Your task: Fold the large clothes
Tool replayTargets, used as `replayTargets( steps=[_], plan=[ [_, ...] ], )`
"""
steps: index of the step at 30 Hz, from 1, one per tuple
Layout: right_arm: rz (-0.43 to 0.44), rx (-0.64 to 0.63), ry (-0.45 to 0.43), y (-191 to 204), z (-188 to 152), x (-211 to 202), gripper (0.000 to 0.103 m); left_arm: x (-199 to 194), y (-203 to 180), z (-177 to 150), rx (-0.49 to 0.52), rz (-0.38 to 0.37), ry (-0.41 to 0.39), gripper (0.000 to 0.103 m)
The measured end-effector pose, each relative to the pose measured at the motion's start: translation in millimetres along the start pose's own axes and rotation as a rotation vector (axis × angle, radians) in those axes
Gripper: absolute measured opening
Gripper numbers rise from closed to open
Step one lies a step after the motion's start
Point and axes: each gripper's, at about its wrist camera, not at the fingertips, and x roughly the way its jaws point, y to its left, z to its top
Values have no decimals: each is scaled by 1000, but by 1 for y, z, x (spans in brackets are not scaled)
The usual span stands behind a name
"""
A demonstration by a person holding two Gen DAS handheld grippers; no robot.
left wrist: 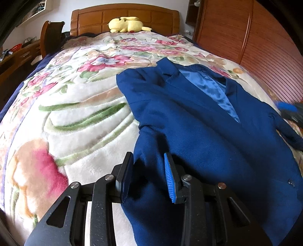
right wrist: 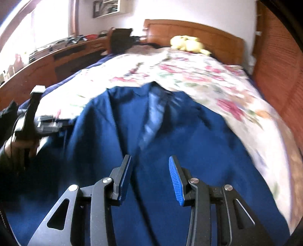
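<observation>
Matt wool-like jacket (left wrist: 198, 132), glossy lining (left wrist: 214, 90)

Soft daylight, blown-out window (right wrist: 47, 24) glare at left, motion blur in right view, fisheye-bent edges.

Count: one blue jacket (left wrist: 198, 121), flat on one bed (left wrist: 75, 117) with one floral blanket (left wrist: 90, 90). One yellow plush toy (left wrist: 126, 24) at one wooden headboard (left wrist: 94, 17). Two grippers: left gripper (left wrist: 149, 177), right gripper (right wrist: 150, 179), two jaws each. One button (left wrist: 291, 182) visible on the jacket.
</observation>
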Motion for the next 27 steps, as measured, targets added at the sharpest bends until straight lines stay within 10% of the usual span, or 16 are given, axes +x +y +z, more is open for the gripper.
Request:
replayTargets(
  steps=[13, 20, 23, 27],
  plan=[
    [231, 29, 103, 29, 112, 192, 41, 2, 9, -1, -36, -53, -8, 33],
    [326, 17, 166, 48, 125, 235, 41, 1, 10, -2, -40, -74, -10, 17],
    [322, -26, 163, 57, 130, 238, 1, -3, 13, -2, -53, -75, -21, 12],
    [229, -89, 22, 67, 142, 219, 1, -7, 26, -4, -108, -53, -35, 10]
  ],
)
